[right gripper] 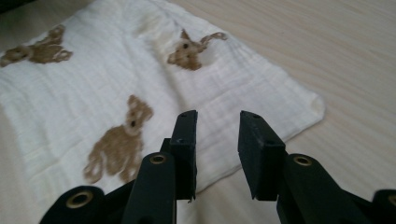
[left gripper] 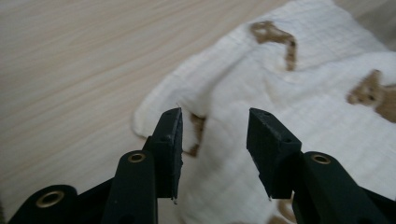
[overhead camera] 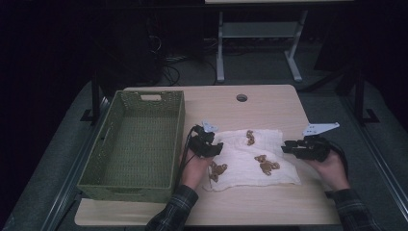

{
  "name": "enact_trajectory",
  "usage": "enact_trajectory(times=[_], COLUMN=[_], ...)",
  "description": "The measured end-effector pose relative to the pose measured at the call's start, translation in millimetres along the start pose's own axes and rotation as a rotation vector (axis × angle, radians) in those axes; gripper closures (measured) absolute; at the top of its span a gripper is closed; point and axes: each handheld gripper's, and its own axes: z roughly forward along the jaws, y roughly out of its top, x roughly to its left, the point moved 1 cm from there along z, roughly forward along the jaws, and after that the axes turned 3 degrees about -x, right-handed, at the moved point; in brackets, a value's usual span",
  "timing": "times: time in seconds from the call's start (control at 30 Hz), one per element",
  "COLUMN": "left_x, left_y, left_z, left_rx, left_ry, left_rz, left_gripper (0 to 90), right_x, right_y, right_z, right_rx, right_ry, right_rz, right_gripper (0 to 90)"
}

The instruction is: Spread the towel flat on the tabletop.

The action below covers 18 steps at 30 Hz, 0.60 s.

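Observation:
A white cloth printed with brown teddy bears lies loosely spread on the wooden table, right of centre. My left gripper hovers at the cloth's left edge, its jaws open. In the left gripper view the cloth lies rumpled below the left gripper, with nothing pinched between the jaws. My right gripper sits at the cloth's right edge, also open. In the right gripper view its jaws stand just above the near edge of the cloth, apart from it.
A green woven basket with handle cut-outs stands empty on the table's left side, close to the left hand. A round cable hole sits near the far edge. A white desk frame stands on the floor beyond.

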Motion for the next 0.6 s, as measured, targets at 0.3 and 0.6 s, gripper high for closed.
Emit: enact_trajectory(times=[0.3,0.6], left_x=[26.1,42.6], left_y=[6.5,0.3], left_z=[24.0,51.1], left_rx=[0.005,0.068], left_ry=[0.081,0.119], left_rz=[-0.068,-0.105], left_gripper=[58.1,58.2], right_x=[-34.5,-71.5], right_y=[16.2,19.8], right_z=[26.6,54.9], right_rx=[0.031,0.087], right_ry=[-0.043,-0.083], right_rz=[0.014,0.07], right_gripper=[66.1,65.7])
